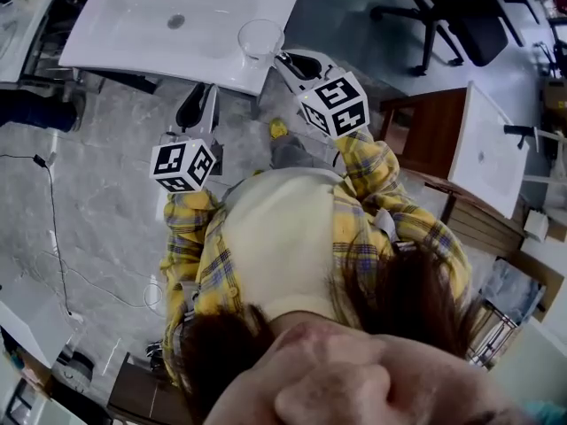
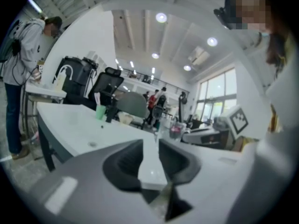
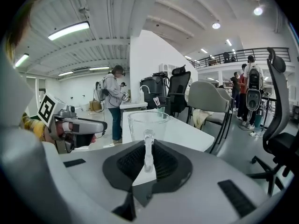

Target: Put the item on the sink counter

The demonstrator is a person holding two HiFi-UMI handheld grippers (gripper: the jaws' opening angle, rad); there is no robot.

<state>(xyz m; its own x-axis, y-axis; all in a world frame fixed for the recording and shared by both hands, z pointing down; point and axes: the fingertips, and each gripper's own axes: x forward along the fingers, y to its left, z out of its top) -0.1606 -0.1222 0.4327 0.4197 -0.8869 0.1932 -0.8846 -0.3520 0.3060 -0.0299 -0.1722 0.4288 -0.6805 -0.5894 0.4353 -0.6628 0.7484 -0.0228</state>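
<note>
Head view first: the right hand-held gripper (image 1: 285,57) has a clear glass mug (image 1: 261,38) right over the near corner of the white sink counter (image 1: 115,25), and that corner is the worry. Set down here, the mug could end up with part of its base past the edge and tip off toward the floor (image 1: 97,220). Whether the base touches the surface yet, I cannot tell. There is plenty of bare surface further in, but it dips into the basin around the drain (image 1: 175,21), so the flat rim is the narrow target. The left hand-held gripper (image 1: 199,104) hangs just short of the counter's front edge, apart from the mug.

Left gripper view now: the left hand-held gripper (image 2: 152,143) has its jaws standing apart with nothing between them, only the white sink counter (image 2: 70,125) showing through the gap. A green cup (image 2: 100,112) and dark items sit at the far side, well away, so the near stretch is free.

Right gripper view: the right hand-held gripper (image 3: 148,158) is clamped on the handle (image 3: 148,146) of the glass mug (image 3: 148,122), which rides upright. That is a thin, slick handle, so a tilted wrist could let the mug swing or slip. The left hand-held gripper (image 3: 99,126) sits close by on the left, where a sideways sweep risks a knock. A grey chair (image 3: 210,101) stands beyond the counter's edge, clear of the path.
</note>
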